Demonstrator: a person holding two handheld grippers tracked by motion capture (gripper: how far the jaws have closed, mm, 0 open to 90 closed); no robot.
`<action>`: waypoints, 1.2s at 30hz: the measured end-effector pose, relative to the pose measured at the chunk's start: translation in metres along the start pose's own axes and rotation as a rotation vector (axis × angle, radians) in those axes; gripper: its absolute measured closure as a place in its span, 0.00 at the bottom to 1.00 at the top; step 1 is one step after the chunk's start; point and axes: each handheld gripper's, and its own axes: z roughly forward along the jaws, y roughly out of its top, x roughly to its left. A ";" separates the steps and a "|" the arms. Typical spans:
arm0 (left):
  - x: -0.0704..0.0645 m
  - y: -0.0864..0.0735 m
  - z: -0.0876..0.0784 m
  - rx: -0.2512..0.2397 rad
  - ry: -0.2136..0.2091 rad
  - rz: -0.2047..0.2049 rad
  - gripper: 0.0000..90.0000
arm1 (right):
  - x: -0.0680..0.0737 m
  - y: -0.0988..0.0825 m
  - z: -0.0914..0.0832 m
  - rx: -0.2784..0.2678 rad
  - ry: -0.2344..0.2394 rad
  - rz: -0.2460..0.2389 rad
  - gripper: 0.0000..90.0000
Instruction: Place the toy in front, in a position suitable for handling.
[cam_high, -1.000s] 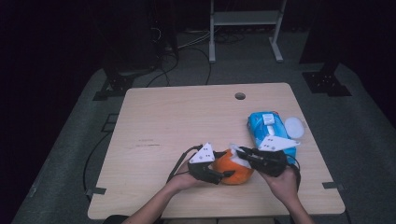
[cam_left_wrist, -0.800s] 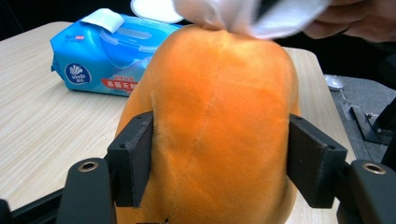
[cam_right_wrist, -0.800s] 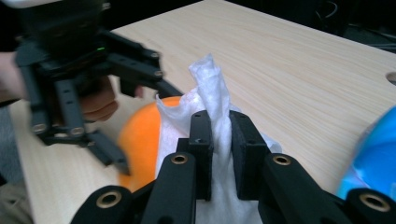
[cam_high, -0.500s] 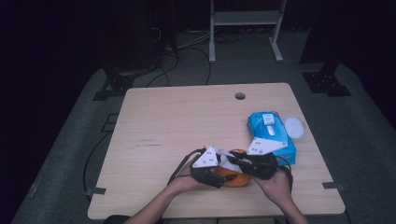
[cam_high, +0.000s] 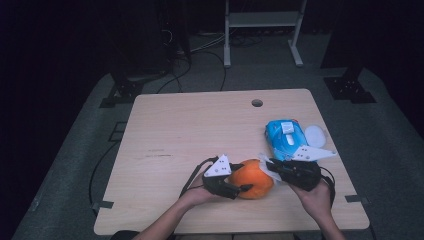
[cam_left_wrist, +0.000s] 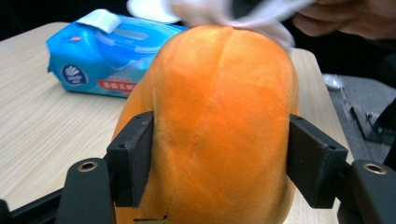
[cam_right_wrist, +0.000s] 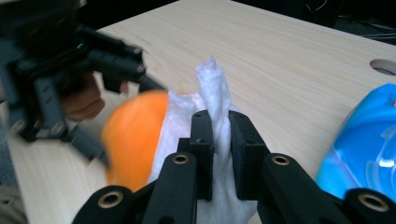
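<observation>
- At the near edge of the surface (cam_high: 200, 125), the left gripper (cam_left_wrist: 219, 158) has its fingers squeezed on the sides of an orange plush toy (cam_high: 254, 178).
- The right gripper (cam_right_wrist: 219, 140) has its fingers pinched tight on a white wet wipe (cam_right_wrist: 212, 88), pressed on the toy's far end.
- The toy is soft, so a hard rub could push it out of the left fingers.
- The thin wipe could slide free or tear.
- The blue wipe pack (cam_high: 286, 137) sits close and could get bumped.

The blue wipes pack (cam_left_wrist: 109, 56) bears a round logo and unreadable red-banded print.
</observation>
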 end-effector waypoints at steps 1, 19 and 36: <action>0.002 0.000 -0.001 -0.005 0.005 -0.019 0.34 | 0.002 -0.002 -0.003 0.000 0.003 -0.003 0.89; 0.012 0.000 -0.004 -0.023 -0.033 -0.006 0.10 | 0.021 0.010 0.012 0.018 0.050 -0.074 0.89; 0.029 -0.011 0.004 -0.028 -0.110 0.046 0.43 | -0.004 0.002 -0.005 -0.041 0.029 0.017 0.89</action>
